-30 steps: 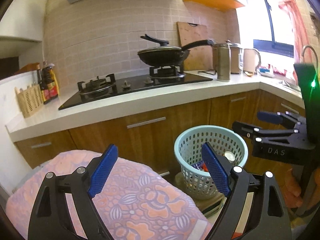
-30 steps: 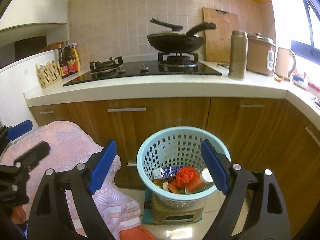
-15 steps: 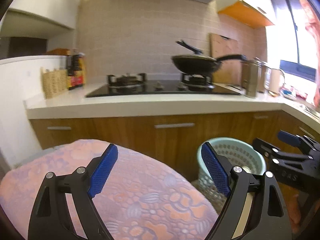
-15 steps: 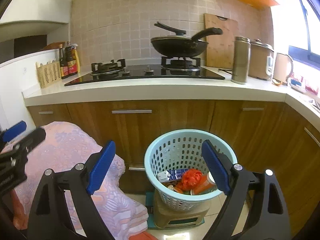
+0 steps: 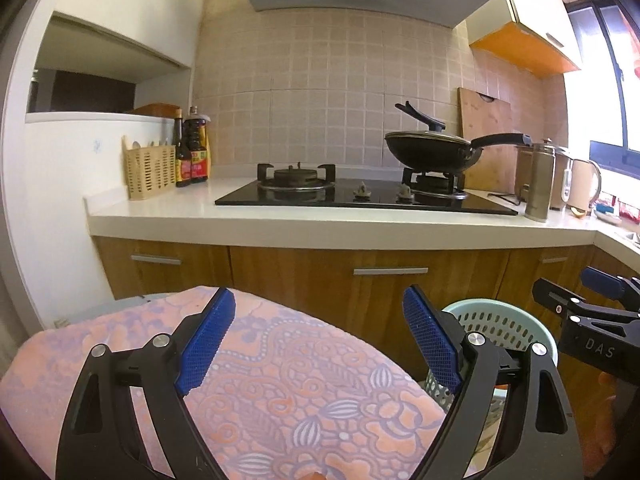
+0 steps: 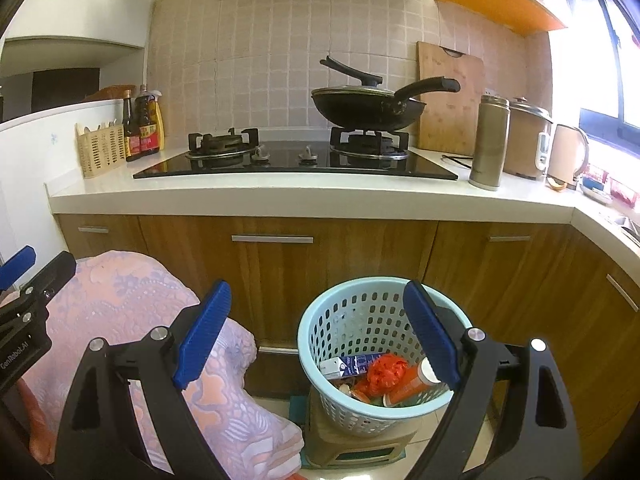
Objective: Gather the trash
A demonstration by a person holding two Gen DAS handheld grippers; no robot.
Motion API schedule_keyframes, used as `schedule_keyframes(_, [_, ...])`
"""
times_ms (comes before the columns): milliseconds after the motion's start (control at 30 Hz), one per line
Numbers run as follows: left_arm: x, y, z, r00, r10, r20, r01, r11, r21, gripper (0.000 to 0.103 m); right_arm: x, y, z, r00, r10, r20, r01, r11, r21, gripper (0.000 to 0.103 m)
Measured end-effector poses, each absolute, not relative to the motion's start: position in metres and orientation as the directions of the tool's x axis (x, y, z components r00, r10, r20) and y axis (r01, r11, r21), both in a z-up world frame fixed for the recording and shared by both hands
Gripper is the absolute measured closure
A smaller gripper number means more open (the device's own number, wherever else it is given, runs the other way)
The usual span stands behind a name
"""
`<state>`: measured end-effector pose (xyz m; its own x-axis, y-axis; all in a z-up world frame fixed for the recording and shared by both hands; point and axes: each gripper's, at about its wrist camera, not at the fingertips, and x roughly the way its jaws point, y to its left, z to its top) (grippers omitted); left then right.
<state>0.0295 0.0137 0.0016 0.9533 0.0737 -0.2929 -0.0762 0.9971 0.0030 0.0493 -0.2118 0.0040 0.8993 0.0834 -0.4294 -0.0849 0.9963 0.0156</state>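
Two views took in the same kitchen corner. From the left wrist, the left gripper hung with its blue-padded jaws spread wide and nothing between them, over a pink and orange floral cloth draped on something bulky. To its right, the pale blue perforated plastic basket showed only part of its rim and wall, and the right gripper reached in from the frame's right edge. Behind them ran a white countertop with a black glass gas hob and a lidded black wok.

From the right wrist, the right gripper likewise stood wide open and empty, above and in front of the basket, which sat on a brown plastic stool before the wooden cabinets. Inside lay the trash: a blue and white carton, crumpled red plastic and an orange bottle. The left gripper appeared at the left edge, over the cloth.
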Motion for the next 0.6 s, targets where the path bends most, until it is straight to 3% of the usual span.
schedule_keyframes(600, [0.0305,0.0225,-0.0006,0.951,0.093,-0.294,-0.102,0.995,-0.016,0.015,0.0505,-0.2136,0.0013,0.892,0.086,-0.445,-0.087,0.996,0.018,0.018])
